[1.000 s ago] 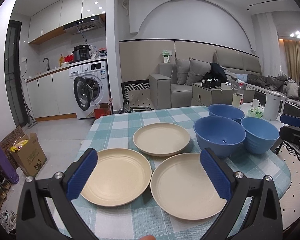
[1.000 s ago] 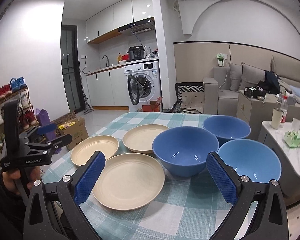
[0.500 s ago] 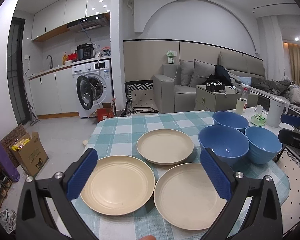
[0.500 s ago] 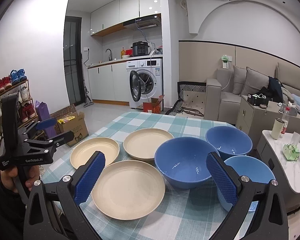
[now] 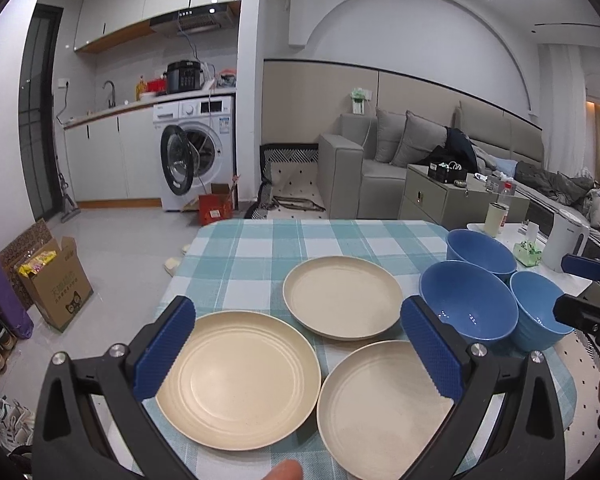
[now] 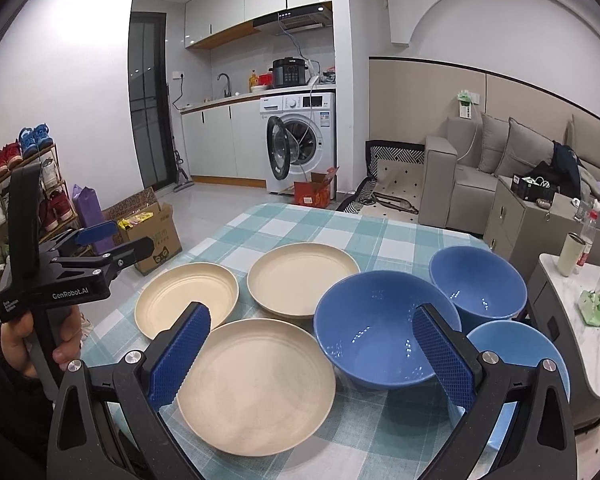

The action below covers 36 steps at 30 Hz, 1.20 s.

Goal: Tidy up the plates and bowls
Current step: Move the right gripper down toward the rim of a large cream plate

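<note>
Three beige plates and three blue bowls sit on a checked tablecloth (image 5: 260, 248). In the left wrist view the plates lie near left (image 5: 236, 380), near right (image 5: 380, 404) and behind them (image 5: 342, 298). The bowls cluster to the right: a large one (image 5: 468, 300), one behind it (image 5: 480, 248), a paler one (image 5: 540, 308). My left gripper (image 5: 294, 312) hovers open above the near plates, holding nothing. My right gripper (image 6: 312, 316) is open over the near plate (image 6: 256, 384) and the large bowl (image 6: 380, 328). Its right finger hides part of the pale bowl (image 6: 516, 348).
A hand (image 6: 24, 340) holds the left gripper (image 6: 120, 242) off the table's left edge. A white side table with a kettle (image 5: 568, 240) and a cup (image 6: 572, 254) stands right of the bowls. On the floor at left is a cardboard box (image 5: 56, 280).
Plates and bowls sit lower in both views, as if both grippers rose or tilted up a little. In the right view the pale bowl slid behind the right finger. Nothing was grasped.
</note>
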Each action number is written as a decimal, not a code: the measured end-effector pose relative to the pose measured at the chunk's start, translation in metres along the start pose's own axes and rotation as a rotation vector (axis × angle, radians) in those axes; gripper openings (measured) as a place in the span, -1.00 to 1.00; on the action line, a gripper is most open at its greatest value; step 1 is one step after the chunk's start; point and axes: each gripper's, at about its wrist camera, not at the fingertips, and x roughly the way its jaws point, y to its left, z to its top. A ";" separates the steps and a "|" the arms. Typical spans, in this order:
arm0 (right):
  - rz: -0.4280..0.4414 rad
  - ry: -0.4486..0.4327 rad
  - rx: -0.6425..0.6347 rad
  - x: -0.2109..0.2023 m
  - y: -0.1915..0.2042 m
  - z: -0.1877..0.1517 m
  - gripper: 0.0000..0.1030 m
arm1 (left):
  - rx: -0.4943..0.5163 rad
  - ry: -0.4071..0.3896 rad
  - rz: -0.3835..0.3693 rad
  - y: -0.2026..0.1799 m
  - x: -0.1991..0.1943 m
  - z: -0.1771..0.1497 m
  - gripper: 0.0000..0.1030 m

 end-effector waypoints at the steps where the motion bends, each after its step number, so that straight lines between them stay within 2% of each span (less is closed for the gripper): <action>1: 0.001 0.005 -0.007 0.004 0.001 0.002 0.99 | 0.004 -0.001 0.003 0.000 0.002 0.001 1.00; 4: 0.003 0.006 -0.016 0.013 0.003 0.007 0.99 | 0.028 -0.021 0.036 0.000 0.005 0.004 1.00; 8: 0.012 -0.009 -0.013 0.021 0.003 0.018 0.99 | 0.019 -0.035 0.043 0.005 0.009 0.009 1.00; 12: -0.013 -0.029 -0.046 0.027 0.006 0.029 0.99 | 0.028 -0.040 0.056 0.010 0.013 0.013 1.00; 15: -0.003 -0.017 -0.038 0.035 0.005 0.035 0.99 | 0.032 -0.047 0.056 0.012 0.016 0.014 1.00; 24: 0.029 0.028 0.092 0.068 -0.023 0.049 0.99 | 0.022 0.016 0.068 0.022 0.041 0.015 1.00; 30: -0.001 0.071 0.108 0.096 -0.035 0.056 0.99 | -0.011 0.091 0.070 0.035 0.063 0.019 1.00; 36: -0.005 0.130 0.128 0.129 -0.046 0.062 0.99 | 0.002 0.116 0.046 0.037 0.080 0.023 1.00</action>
